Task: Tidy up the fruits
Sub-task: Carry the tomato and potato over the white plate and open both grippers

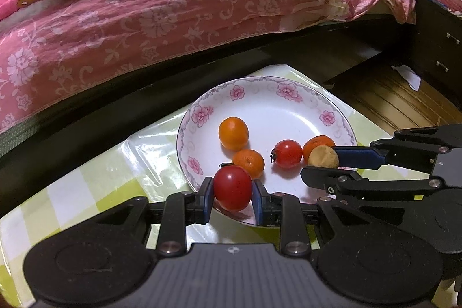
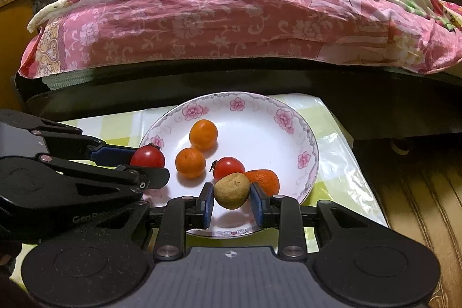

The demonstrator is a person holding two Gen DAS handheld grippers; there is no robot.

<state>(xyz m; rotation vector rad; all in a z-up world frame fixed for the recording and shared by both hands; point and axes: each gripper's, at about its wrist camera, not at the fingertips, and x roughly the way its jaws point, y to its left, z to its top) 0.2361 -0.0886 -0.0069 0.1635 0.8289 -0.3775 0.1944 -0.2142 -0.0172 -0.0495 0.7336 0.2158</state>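
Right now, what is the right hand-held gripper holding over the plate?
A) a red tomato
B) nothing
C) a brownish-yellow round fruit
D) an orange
C: the right hand-held gripper has its blue pads on either side of the brownish-yellow fruit, above the flowered plate.

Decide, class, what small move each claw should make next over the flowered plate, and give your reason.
Probably open both and let go. The left claw grips a red tomato and the right claw a tan-brown fruit, both low over the plate, where three orange fruits and another tomato already lie.
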